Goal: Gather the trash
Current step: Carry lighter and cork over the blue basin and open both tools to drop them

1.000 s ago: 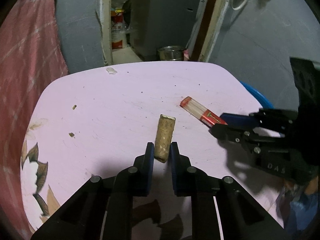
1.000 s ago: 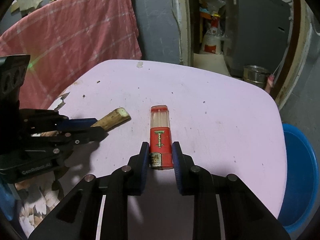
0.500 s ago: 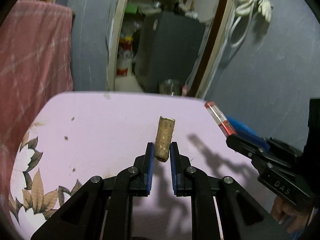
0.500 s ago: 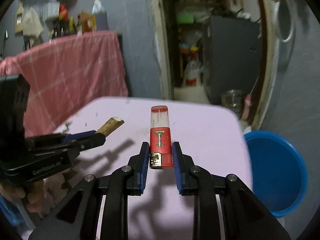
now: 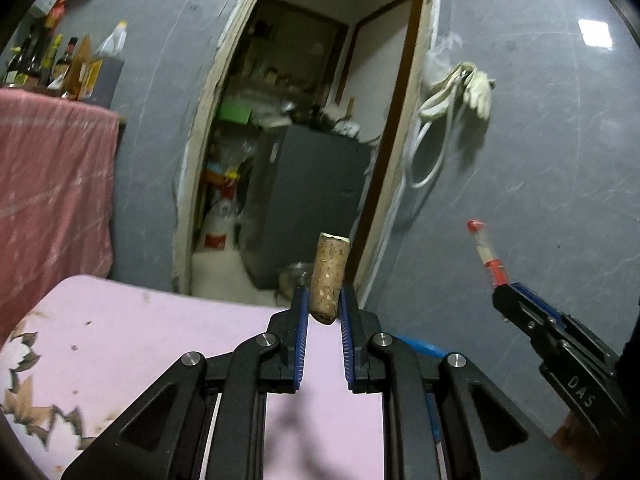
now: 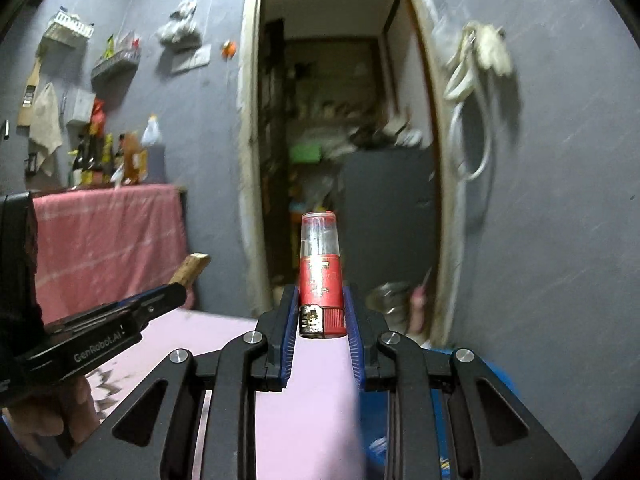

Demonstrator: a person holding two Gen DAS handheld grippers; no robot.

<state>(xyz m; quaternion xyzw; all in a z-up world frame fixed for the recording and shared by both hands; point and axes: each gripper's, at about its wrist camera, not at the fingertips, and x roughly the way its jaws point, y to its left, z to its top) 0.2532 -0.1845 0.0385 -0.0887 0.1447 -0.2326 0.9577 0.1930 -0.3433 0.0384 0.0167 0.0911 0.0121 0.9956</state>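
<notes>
Your left gripper [image 5: 324,306] is clamped on a tan cork-like stub [image 5: 330,276], its blue pads pressing the stub's lower end at the bottom centre of the left wrist view, with the stub standing up past the fingertips, clear of the pink surface [image 5: 132,332] below. Your right gripper [image 6: 322,308] is clamped in the same way on a red lighter [image 6: 321,280], gripped at its metal-capped end in the lower centre of the right wrist view, the clear end pointing up and away. Each gripper shows in the other's view: the right one enters the left wrist view from the lower right with the lighter sticking out of it, and the left one enters the right wrist view from the lower left with the stub at its tip, your hand [image 6: 48,412] below it. Just beyond the surface, at the lower right of the right wrist view, you can see part of a blue tub [image 6: 496,376]. Further back, a pink cloth [image 5: 52,184] hangs at the left. Beyond that stands a grey wall with an open doorway [image 5: 312,120] in the middle, a dark cabinet [image 5: 308,200] inside it, and a white hose and gloves [image 5: 460,88] hanging at the upper right.
</notes>
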